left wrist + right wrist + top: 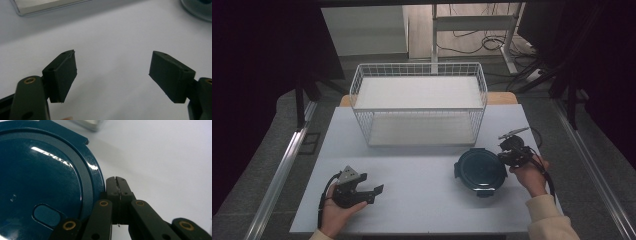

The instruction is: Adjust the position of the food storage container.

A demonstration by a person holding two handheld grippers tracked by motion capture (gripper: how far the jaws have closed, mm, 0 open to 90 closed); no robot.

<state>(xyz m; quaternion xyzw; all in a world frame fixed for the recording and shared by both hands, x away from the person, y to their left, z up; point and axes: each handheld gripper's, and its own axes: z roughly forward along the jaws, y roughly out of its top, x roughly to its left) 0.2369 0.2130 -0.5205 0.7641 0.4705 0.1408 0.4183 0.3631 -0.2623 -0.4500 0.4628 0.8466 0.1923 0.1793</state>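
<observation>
Here the right hand-held gripper (pixel 117 180), jaws together, sits beside the lid (pixel 37 182) rim.

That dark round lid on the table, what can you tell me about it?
The lid is round, dark teal and glossy, like hard plastic, with a raised outer ring, small tabs sticking out at its rim and a rounded oblong recess on top. It lies flat on the white table, in front of the wire basket and apart from it. The right gripper, jaws shut with nothing between them, sits right at its edge; whether they touch is unclear.
</observation>
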